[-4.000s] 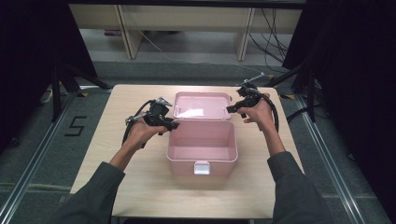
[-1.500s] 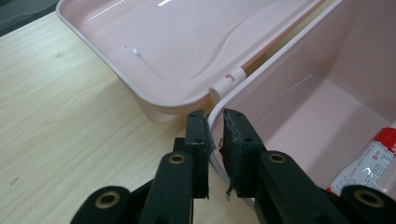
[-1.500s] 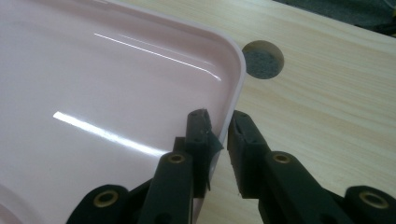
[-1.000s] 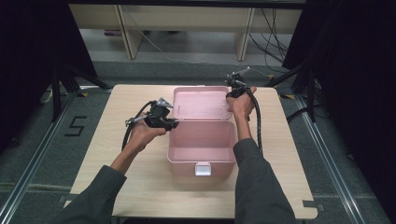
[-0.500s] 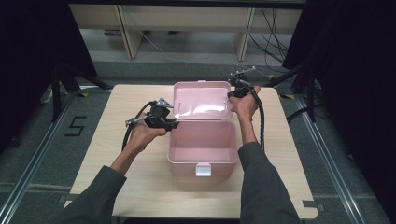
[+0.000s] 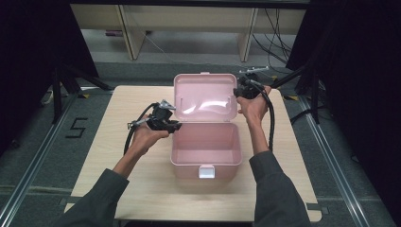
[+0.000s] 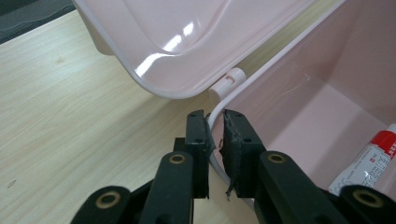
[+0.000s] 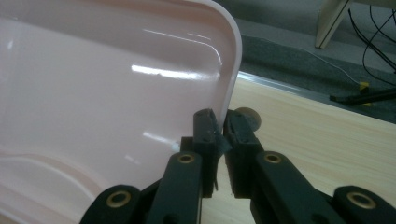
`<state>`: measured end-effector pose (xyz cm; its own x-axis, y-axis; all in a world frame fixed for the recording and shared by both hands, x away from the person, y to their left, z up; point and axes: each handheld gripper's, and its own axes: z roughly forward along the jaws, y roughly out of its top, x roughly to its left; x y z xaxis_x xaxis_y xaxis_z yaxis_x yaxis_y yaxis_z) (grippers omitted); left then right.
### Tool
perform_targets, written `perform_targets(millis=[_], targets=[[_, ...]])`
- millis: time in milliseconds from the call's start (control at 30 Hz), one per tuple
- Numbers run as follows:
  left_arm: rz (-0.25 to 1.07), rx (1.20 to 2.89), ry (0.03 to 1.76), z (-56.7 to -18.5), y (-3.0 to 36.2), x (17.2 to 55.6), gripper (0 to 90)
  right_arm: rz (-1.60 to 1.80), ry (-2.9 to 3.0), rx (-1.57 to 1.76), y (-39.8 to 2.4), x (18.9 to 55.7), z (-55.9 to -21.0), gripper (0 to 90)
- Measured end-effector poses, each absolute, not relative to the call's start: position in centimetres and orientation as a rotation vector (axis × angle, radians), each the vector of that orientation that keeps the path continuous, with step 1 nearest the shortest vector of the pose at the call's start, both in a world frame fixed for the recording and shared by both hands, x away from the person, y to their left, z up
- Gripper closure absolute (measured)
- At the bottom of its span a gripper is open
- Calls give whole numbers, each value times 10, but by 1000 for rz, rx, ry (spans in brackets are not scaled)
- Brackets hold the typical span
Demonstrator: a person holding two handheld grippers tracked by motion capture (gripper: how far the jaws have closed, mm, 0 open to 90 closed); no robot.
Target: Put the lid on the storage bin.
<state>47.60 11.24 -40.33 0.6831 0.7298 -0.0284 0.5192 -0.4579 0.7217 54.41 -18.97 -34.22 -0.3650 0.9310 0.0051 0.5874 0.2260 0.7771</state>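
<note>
A pink plastic box (image 6: 205,144) stands open in the middle of the table. My left gripper (image 6: 174,126) is shut on the box's left wall rim (image 7: 212,140), close to the white hinge (image 7: 229,80). My right gripper (image 6: 237,92) is shut on the right edge of the pink lid (image 6: 204,97), which stands tilted up behind the box. In the right gripper view the black jaws (image 8: 219,122) pinch the lid's edge (image 8: 231,70) and have just been closing tighter on it. A white and red tube (image 7: 369,161) lies inside the box.
The light wooden table (image 6: 118,109) has bare room left and right of the box. A white latch (image 6: 206,171) sits on the box's front wall. A small round tan thing (image 8: 250,116) shows just behind my right jaws. Beyond the table are grey floor and shelf legs (image 6: 132,33).
The lid has swung up from lying nearly flat behind the box to a steep tilt, carried by my right gripper, which rose. My left gripper has stayed on the box rim.
</note>
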Motion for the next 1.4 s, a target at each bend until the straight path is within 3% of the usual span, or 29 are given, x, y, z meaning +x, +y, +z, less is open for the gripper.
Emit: perform_targets(millis=[1400], targets=[[376,2104,1010,-405,111,471,793,1146,1940,1181,-206,463,-323,867]])
